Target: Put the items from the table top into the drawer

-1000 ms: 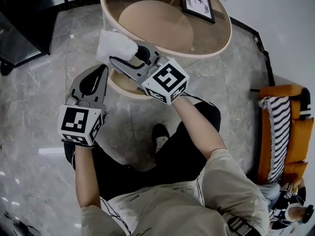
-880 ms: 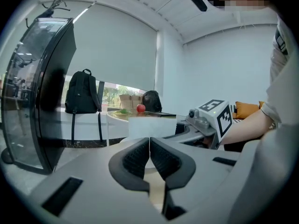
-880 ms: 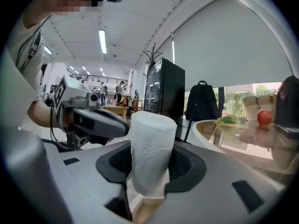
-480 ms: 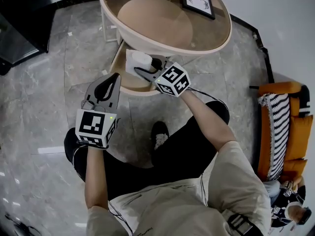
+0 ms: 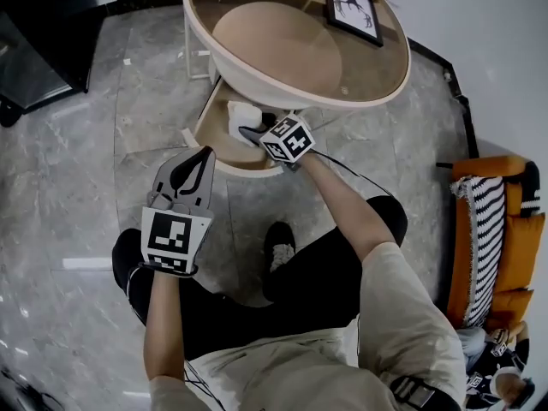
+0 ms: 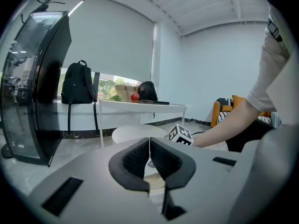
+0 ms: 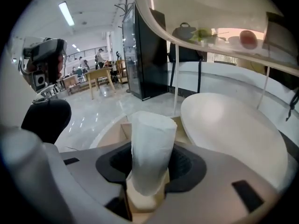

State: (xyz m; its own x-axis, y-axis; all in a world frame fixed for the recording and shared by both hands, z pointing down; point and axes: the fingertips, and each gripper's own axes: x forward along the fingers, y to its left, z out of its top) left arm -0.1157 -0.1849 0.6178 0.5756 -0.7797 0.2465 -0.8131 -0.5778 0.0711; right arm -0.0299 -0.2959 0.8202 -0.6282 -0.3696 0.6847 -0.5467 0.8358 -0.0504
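Observation:
A round glass-topped table [image 5: 291, 50] has its wooden drawer [image 5: 212, 131] pulled out toward me at the front left. My right gripper [image 5: 247, 129] is shut on a white soft packet [image 5: 241, 116] and holds it just over the drawer's floor, under the table rim. In the right gripper view the white packet [image 7: 150, 143] stands upright between the pads of my right gripper [image 7: 150, 171], with the drawer [image 7: 114, 129] beyond. My left gripper [image 5: 204, 155] hangs left of the drawer's front; in the left gripper view my left gripper [image 6: 149, 157] is shut and empty.
A framed picture [image 5: 351, 7] lies on the table's far right. An orange chair with a striped cushion [image 5: 497, 229] stands at the right, a black cabinet [image 5: 34, 50] at the far left. My legs and shoe [image 5: 278, 242] are just behind the drawer front.
My right gripper has come down with the white packet from the table's edge into the open drawer. The left gripper has sunk a little and stays shut.

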